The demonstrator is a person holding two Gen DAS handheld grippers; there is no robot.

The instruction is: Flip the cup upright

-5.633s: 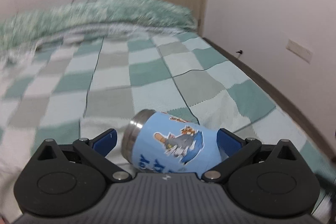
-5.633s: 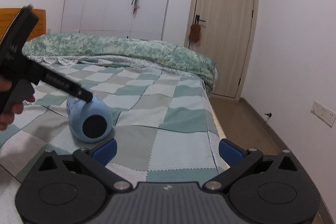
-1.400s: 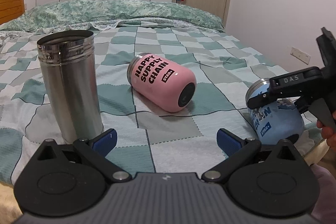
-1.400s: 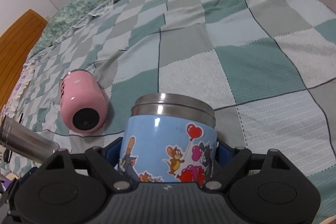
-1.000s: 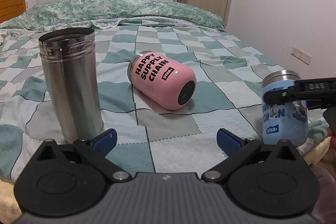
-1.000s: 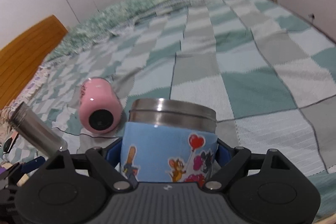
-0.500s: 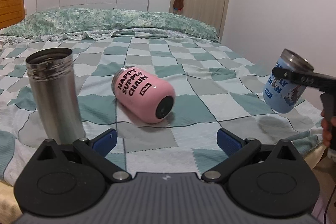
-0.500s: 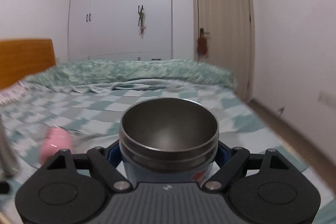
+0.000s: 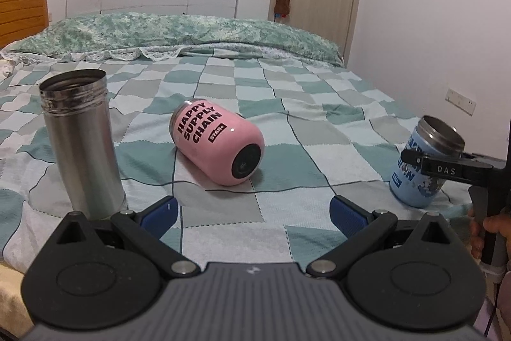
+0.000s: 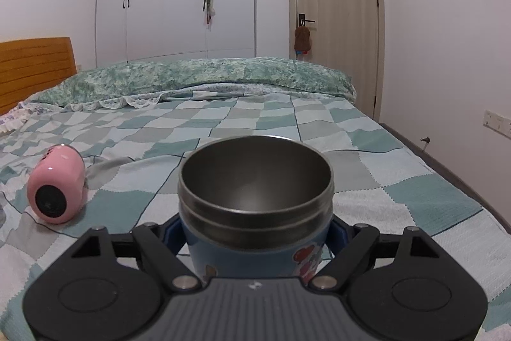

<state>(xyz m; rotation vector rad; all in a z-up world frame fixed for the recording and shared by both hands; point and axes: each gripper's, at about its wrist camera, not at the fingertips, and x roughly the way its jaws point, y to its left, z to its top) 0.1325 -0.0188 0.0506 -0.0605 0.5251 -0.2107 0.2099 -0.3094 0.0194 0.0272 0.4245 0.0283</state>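
Lowered since a moment ago, the blue cartoon cup [image 10: 255, 213] sits tilted, mouth up, near the checkered blanket's [image 9: 319, 149] right edge, squeezed by the right gripper [image 10: 255, 232], the left gripper [image 9: 252, 210] wide apart, a pink cup [image 9: 220, 143] lying farther off.

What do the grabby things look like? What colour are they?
Each hand-held gripper is black plastic with a ribbed grey middle, round discs, silver screws and blue pads on its fingers. The left hand-held gripper shows them best. From the side, the right hand-held gripper has "DAS" in white letters and a thin dark cable.
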